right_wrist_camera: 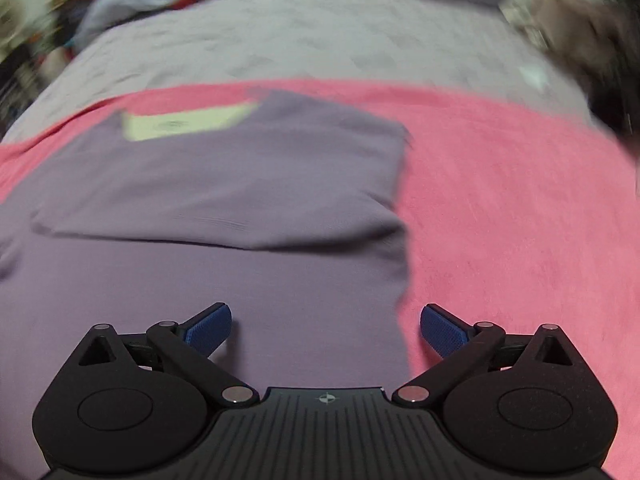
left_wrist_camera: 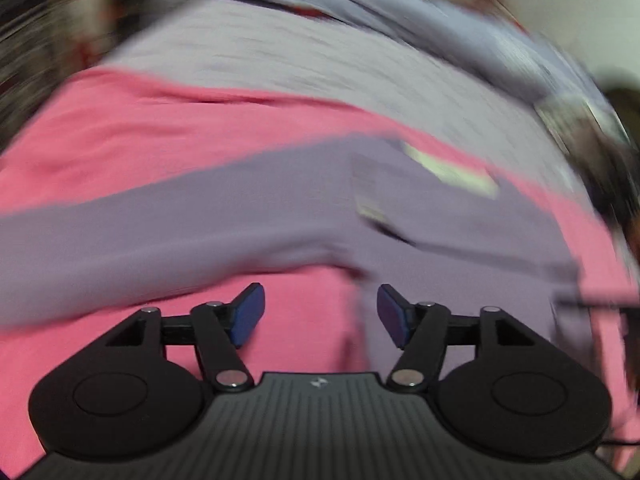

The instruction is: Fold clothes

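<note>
A mauve garment (right_wrist_camera: 224, 208) lies partly folded on a pink blanket (right_wrist_camera: 520, 220), with a pale yellow label (right_wrist_camera: 184, 122) near its far edge. In the left wrist view the same mauve garment (left_wrist_camera: 260, 208) stretches across the pink blanket (left_wrist_camera: 140, 140), its yellow label (left_wrist_camera: 448, 168) at the right. My left gripper (left_wrist_camera: 320, 314) is open just above the garment's near edge, nothing between its blue pads. My right gripper (right_wrist_camera: 326, 332) is open wide over the garment's near right corner, holding nothing. Both views are motion-blurred.
Beyond the blanket lies a pale grey bedsheet (right_wrist_camera: 300, 36) with a bunched blue-grey cover (left_wrist_camera: 420, 12) at the far side. Dark blurred clutter (right_wrist_camera: 592, 40) sits at the far right, and more blurred clutter (left_wrist_camera: 36, 28) at the left edge.
</note>
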`<state>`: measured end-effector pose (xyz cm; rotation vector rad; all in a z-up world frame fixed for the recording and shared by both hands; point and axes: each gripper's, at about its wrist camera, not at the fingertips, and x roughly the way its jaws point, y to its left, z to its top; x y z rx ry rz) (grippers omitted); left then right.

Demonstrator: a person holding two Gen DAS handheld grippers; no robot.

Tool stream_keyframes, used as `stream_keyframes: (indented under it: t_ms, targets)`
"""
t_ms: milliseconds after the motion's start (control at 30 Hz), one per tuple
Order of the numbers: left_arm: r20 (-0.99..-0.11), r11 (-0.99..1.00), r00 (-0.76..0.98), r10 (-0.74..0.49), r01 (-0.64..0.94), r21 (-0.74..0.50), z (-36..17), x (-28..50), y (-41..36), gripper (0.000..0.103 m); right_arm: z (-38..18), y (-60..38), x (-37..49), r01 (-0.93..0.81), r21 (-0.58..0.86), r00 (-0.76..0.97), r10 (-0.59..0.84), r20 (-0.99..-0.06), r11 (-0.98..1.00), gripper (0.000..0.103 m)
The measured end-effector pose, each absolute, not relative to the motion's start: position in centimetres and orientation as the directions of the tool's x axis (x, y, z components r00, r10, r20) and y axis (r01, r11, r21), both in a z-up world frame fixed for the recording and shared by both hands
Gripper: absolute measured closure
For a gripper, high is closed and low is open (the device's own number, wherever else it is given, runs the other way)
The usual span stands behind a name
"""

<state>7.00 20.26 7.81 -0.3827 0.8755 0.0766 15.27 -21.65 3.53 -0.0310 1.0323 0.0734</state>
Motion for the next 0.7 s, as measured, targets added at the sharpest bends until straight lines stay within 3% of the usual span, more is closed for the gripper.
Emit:
stream_keyframes:
  t_ms: [133,233,300,400,467,600,700]
  targets:
    - [-0.754,0.717,0.645,0.125,-0.584,-0.380,7.2,1.2,29.3,0.038,5.4,-15.8,13.5,-0.268,-0.011,0.582,0.153,-0.798,0.963,0.001]
    - [-0.756,0.520,0.609,0.238,-0.738,-0.431,5.8,-2.4,34.4,0.038,6.1,-10.5,12.9,-0.385,-0.066,0.610,0.200,-0.767,0.921,0.001]
    - [-0.742,0.459,0.619,0.257,-0.754,-0.470,5.1,-3.4,36.3,0.038,6.7,-7.1,13.1,-0.430,-0.068,0.610,0.234,-0.757,0.900,0.002]
    - [-0.722,0.431,0.648,0.242,-0.739,-0.519,4.4,-3.7,37.8,0.036,8.6,-2.7,14.6,-0.462,-0.057,0.609,0.270,-0.746,0.885,0.014]
    - [-0.715,0.446,0.660,0.231,-0.725,-0.525,4.0,-3.4,38.1,0.029,8.8,-0.7,17.2,-0.441,-0.041,0.601,0.262,-0.755,0.896,0.033]
    - [-0.685,0.508,0.694,0.223,-0.682,-0.526,3.4,-2.9,37.5,0.013,8.3,0.6,19.8,-0.405,-0.047,0.621,0.237,-0.747,0.913,0.042]
    - [-0.674,0.588,0.699,0.240,-0.657,-0.472,3.3,-2.2,36.1,0.009,7.7,0.9,20.9,-0.379,-0.061,0.646,0.217,-0.732,0.924,0.037]
